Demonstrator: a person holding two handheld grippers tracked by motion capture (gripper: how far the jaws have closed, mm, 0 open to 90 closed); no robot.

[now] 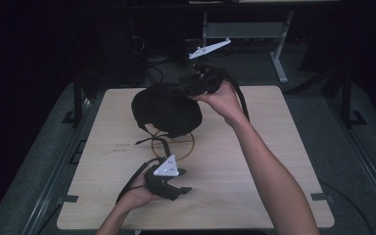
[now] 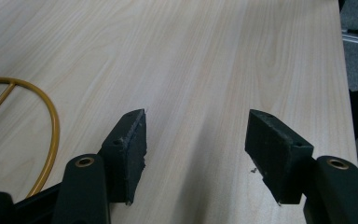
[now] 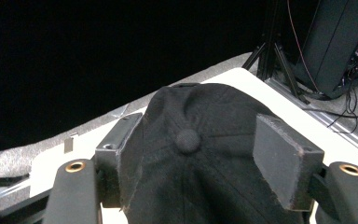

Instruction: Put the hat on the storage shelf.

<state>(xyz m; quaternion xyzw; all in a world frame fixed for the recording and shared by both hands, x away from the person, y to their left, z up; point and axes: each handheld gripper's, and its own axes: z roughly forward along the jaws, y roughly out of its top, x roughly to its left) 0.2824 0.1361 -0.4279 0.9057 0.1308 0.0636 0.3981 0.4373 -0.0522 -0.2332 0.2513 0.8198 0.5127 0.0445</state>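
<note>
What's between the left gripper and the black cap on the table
A gold wire ring stand stands between the left gripper and the black cap, seen in the high view.

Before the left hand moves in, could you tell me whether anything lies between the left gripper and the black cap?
Nothing visible does: bare table separates the left gripper from the black cap, which sits on a gold wire stand.

a pale wooden table (image 1: 254,186) with rounded corners stands on a grey floor (image 1: 352,161). a black cap (image 1: 166,108) sits near its far middle, over a thin gold ring stand (image 1: 188,149) whose round base lies flat on the wood just in front of the cap.
</note>
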